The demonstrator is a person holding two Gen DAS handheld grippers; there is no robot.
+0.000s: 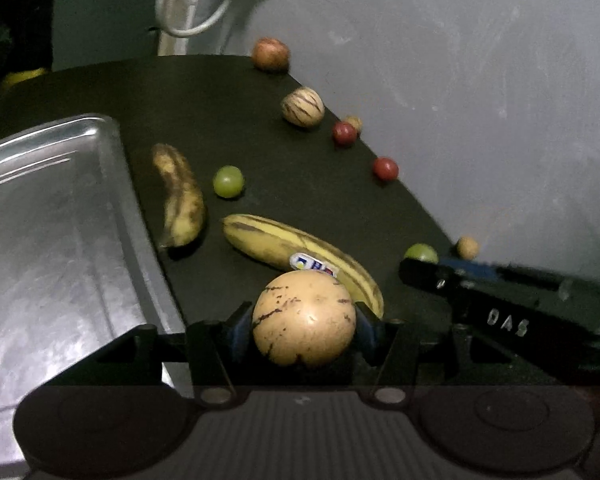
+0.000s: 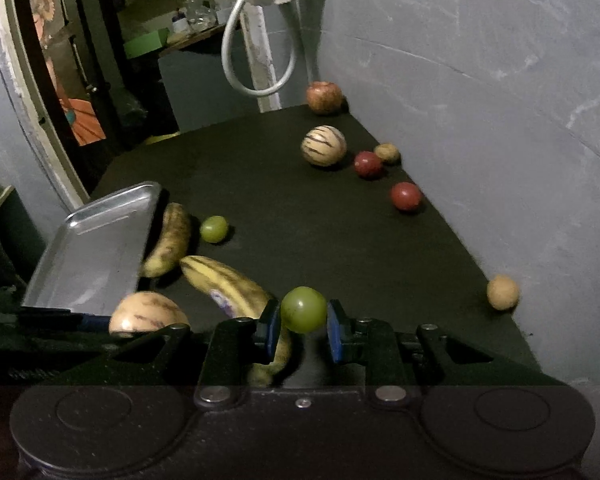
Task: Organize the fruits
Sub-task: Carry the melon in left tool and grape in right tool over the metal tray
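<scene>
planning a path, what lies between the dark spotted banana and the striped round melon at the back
Between the dark spotted banana and striped round melon, only a green grape on black mat, in both wrist views.

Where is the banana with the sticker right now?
In the left wrist view the stickered banana lies on the dark mat, right of the spotted banana and just behind the tan melon held in the left gripper.

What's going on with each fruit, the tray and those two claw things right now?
Left gripper: shut on a tan striped melon.
Right gripper: shut on a green grape.
Metal tray: empty as far as seen.
Stickered banana: lying on the table.
Spotted banana: lying beside the tray.
Second green grape: loose on the table.
Two red fruits: loose near the wall.
</scene>
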